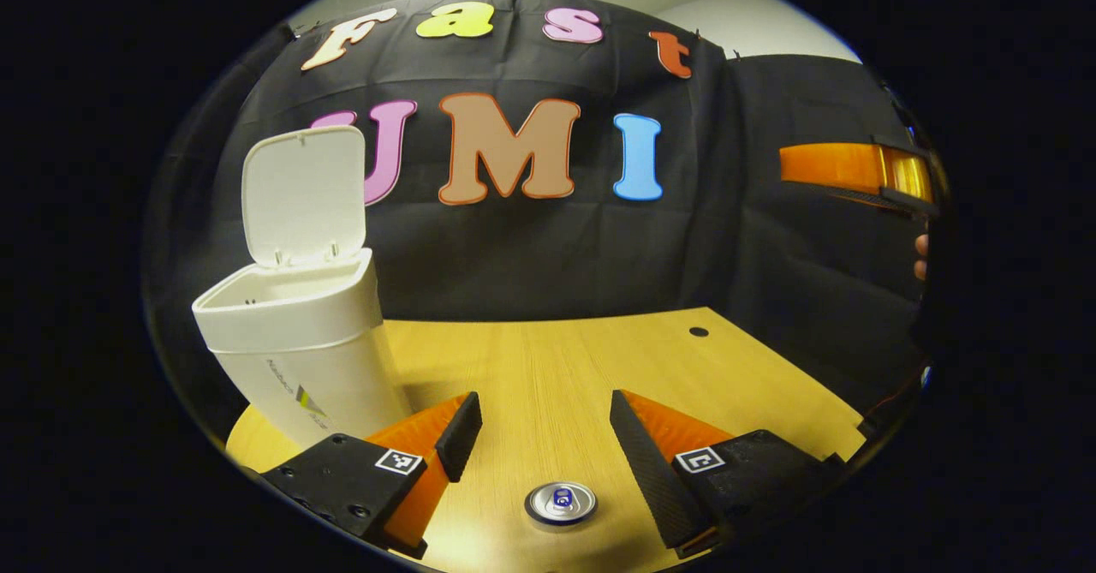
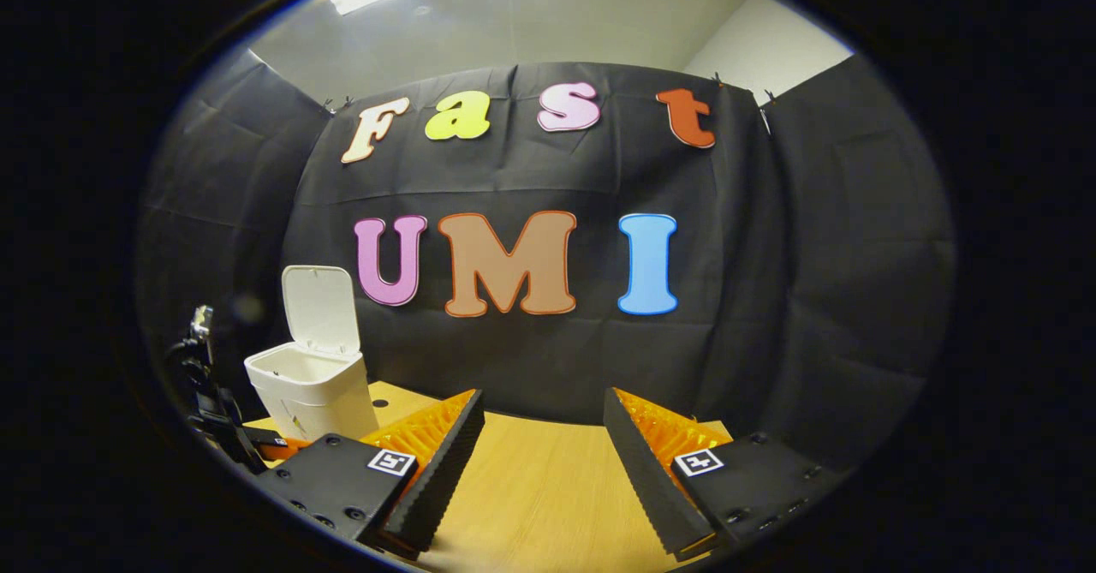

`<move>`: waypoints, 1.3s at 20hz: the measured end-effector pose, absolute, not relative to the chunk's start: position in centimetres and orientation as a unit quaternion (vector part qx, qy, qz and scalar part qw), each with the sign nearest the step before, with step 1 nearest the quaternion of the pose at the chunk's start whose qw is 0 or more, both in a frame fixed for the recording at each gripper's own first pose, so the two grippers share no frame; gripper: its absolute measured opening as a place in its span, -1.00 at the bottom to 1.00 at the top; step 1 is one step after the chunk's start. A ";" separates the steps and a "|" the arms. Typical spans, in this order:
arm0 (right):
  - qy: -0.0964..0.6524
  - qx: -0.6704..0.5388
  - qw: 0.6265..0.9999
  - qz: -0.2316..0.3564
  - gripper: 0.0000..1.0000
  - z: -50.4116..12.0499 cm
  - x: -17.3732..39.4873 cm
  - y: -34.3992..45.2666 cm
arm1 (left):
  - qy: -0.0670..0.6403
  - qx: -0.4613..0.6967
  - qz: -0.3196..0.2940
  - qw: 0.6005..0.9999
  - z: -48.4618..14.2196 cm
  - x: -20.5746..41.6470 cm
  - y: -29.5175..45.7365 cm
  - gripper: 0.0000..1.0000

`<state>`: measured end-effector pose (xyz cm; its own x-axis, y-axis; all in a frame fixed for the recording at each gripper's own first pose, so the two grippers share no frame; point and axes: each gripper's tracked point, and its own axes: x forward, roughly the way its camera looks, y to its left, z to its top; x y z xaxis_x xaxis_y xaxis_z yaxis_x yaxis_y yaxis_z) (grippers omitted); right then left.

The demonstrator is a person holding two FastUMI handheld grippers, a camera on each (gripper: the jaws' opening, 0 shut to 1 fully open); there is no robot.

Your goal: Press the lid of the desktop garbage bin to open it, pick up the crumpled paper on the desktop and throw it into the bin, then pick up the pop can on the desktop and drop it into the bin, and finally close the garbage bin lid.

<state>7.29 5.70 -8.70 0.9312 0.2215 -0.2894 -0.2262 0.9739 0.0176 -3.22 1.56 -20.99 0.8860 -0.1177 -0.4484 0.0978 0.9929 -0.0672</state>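
The white desktop bin point(image 1: 300, 359) stands at the left of the wooden table point(image 1: 556, 359), its lid point(image 1: 304, 192) swung up and open. A pop can point(image 1: 561, 502) stands upright on the table, seen from above, just below the gap of my left gripper point(image 1: 544, 436), which is open and empty above it. In the right gripper view the same bin point(image 2: 310, 389) stands far left with its lid point(image 2: 321, 307) raised. My right gripper point(image 2: 541, 449) is open over bare table, holding nothing. The other gripper point(image 1: 865, 170) shows at the right edge of the left gripper view, with a hand point(image 1: 920, 256) behind it.
A small dark hole point(image 1: 699, 331) marks the table near its back edge. The black cloth wall closes the back and right side. A dark gripper part with cables point(image 2: 210, 393) sits at the left edge of the right gripper view.
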 end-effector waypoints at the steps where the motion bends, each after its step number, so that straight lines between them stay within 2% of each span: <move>1: 0.153 -0.005 0.982 0.111 0.88 -9.2 6.9 5.1 | 0.243 -0.017 -0.057 0.968 -22.0 -3.7 1.2 0.84; 10: 0.216 0.010 0.972 0.090 0.89 -13.3 4.4 1.9 | 0.323 0.007 -0.051 0.945 -29.8 -5.8 0.3 0.84; 21: 0.241 -0.018 0.966 0.087 0.89 -14.9 3.7 1.0 | 0.396 0.003 -0.047 0.917 -37.1 -7.3 0.4 0.87; 22: 0.242 -0.020 0.966 0.087 0.89 -14.9 3.8 1.1 | 0.401 0.000 -0.046 0.915 -37.3 -7.6 0.4 0.85; 23: 0.243 -0.021 0.966 0.089 0.89 -15.0 3.7 1.2 | 0.395 -0.003 -0.046 0.917 -37.3 -7.5 0.3 0.61; 26: 0.242 -0.023 0.965 0.094 0.89 -15.0 3.9 1.6 | 0.393 0.004 -0.047 0.918 -36.9 -7.1 0.6 0.60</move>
<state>3.90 1.59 -14.97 0.8649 0.1708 -0.4721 -0.1926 0.9813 0.0020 -7.06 0.60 -36.89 0.6862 -0.0834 -0.7226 0.0892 0.9956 -0.0302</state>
